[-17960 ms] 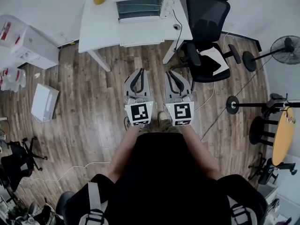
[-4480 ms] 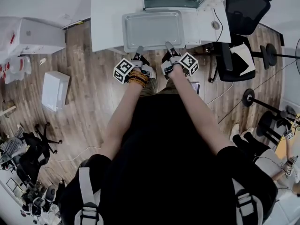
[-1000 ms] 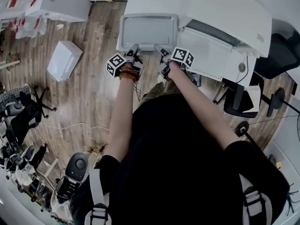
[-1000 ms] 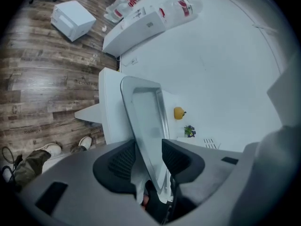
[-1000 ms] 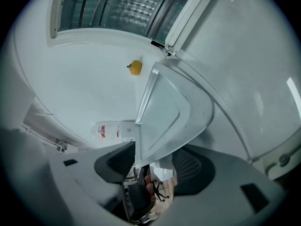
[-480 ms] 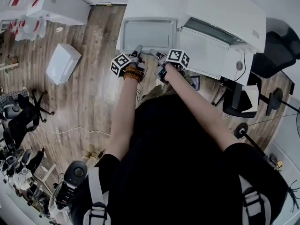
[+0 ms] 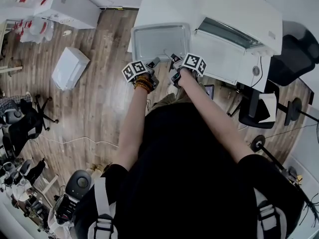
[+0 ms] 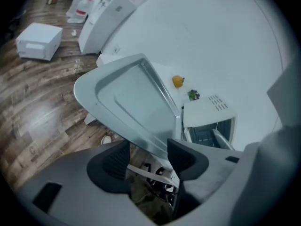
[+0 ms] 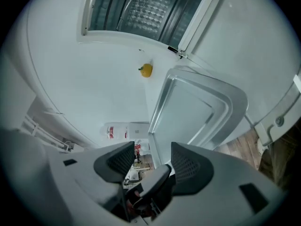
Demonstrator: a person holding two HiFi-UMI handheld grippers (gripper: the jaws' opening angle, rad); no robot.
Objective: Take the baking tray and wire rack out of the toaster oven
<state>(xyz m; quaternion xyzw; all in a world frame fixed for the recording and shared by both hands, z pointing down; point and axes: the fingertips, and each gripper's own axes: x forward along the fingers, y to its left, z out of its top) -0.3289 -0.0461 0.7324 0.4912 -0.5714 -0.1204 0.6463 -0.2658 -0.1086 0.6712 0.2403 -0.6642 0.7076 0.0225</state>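
Observation:
The silver baking tray lies flat on the white table, left of the toaster oven; its near rim juts past the table's front edge. The oven door hangs open. In the right gripper view the wire rack sits inside the oven. My left gripper is at the tray's near rim with its jaws opening; in its own view the tray ends just beyond the left gripper, and the pads do not press on it. My right gripper is open beside the same rim, with nothing between the right gripper's jaws and the tray ahead.
A small yellow object sits on the table behind the tray. White boxes lie on the wooden floor at the left. A black office chair stands right of the table, past the oven.
The left gripper's jaws have spread apart at the tray's near rim. Both grippers have drawn slightly back from the tray, which stays on the table.

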